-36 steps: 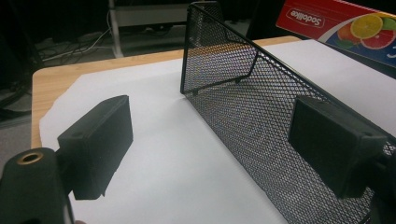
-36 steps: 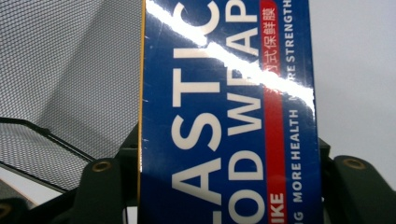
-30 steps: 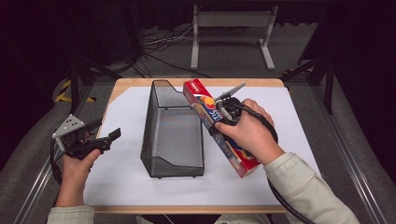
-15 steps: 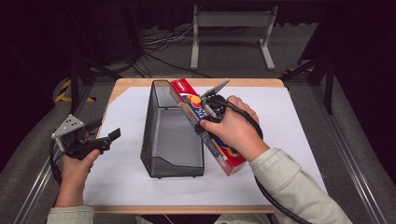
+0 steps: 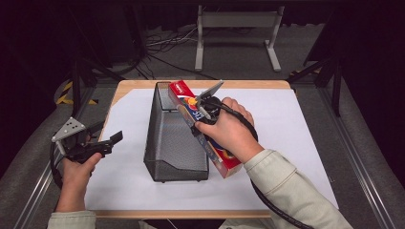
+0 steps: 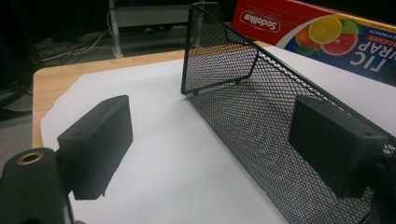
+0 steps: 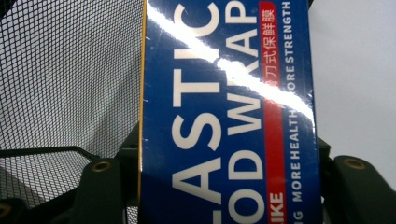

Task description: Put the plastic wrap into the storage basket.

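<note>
Black mesh basket (image 5: 174,136) stands mid-table on white paper (image 5: 296,129), looking empty | right gripper (image 5: 203,106) pinches the plastic wrap box (image 5: 191,102) across its width, tilted with its far end raised beside the basket's right rim, likely to drop it inside | left gripper (image 5: 107,141) idles spread, left of the basket

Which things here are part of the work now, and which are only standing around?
In the job:
- wrap box, clamped in the right tool
- mesh basket, right beside the box
- left tool, open, on the basket's other side

Just there:
- white sheet
- table
- metal stand and cables on the floor behind
</note>
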A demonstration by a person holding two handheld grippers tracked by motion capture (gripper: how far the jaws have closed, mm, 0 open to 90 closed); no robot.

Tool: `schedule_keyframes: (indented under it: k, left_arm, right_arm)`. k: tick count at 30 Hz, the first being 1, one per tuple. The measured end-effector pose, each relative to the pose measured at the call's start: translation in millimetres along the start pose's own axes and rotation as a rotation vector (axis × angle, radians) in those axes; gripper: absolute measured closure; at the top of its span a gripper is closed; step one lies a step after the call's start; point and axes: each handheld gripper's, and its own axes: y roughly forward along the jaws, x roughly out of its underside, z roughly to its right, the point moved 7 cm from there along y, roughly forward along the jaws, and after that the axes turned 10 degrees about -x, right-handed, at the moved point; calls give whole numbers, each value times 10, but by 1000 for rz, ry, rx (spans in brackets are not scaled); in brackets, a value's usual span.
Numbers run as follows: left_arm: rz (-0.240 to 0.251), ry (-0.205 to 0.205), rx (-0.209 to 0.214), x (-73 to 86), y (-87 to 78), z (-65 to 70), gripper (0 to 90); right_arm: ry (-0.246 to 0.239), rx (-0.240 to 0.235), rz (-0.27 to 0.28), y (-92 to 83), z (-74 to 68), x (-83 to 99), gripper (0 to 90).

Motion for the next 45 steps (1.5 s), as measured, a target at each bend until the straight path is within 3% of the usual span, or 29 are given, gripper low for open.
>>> schedule_keyframes:
  k: [19,33,45]
  left_arm:
    - [2,-2,0,2,-9,-17,146]
    - [1,0,1,3,-2,-19,146]
    - [2,0,1,3,-3,-20,146]
  right_arm:
    - [31,7,-9,315,-164,-103,393]
    - [55,8,-69,551,-162,-79,389]
    - [68,36,-120,714,-144,-91,384]
